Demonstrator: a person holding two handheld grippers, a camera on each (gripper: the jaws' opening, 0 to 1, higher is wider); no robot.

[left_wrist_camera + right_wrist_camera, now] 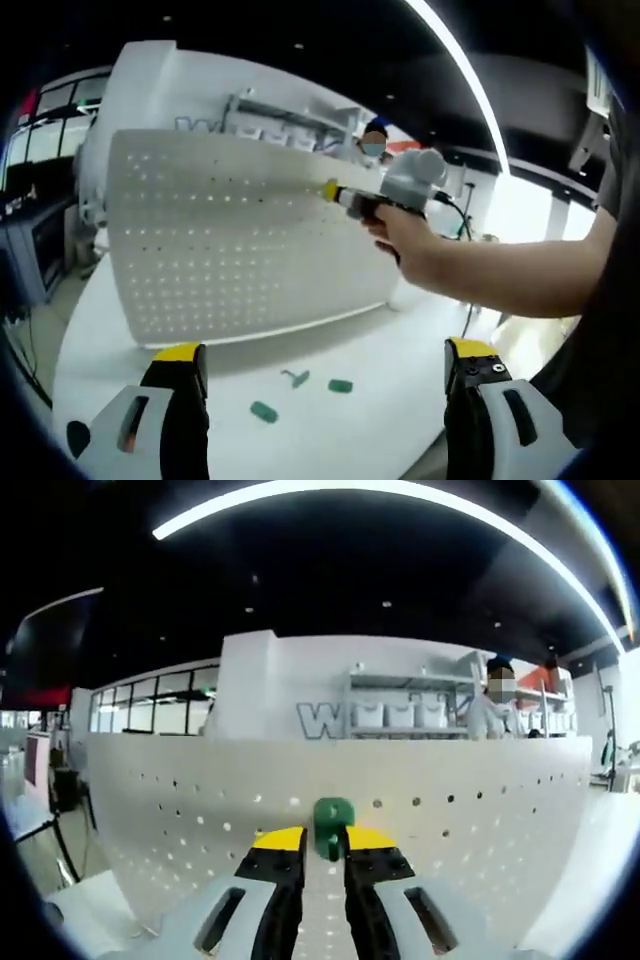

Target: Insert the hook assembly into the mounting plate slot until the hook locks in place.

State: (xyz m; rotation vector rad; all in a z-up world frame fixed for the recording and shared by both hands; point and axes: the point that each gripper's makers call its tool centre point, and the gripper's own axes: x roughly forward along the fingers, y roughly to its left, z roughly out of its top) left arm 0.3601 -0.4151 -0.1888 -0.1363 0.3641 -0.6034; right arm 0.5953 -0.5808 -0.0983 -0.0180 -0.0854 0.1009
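A white pegboard plate (pixel 230 240) stands upright on the white table (pixel 390 350). My right gripper (pixel 338 192), held by a hand, has its yellow tip at the plate's upper right part. In the right gripper view, the right gripper (pixel 325 842) is shut on a small green hook (pixel 333 825), which is close against the perforated plate (pixel 450 780). My left gripper (pixel 325 352) is open low over the table, with nothing between its fingers. Three loose green hook pieces lie on the table in front of the plate: one (pixel 264 411), another (pixel 296 377) and a third (pixel 340 386).
The round table's edge (pixel 70 350) curves off at the left, with dark equipment (pixel 30 250) beyond it. A black cable (pixel 462 215) trails behind the right gripper. A person (pixel 495 705) stands by wall shelves (pixel 400 715) behind the plate.
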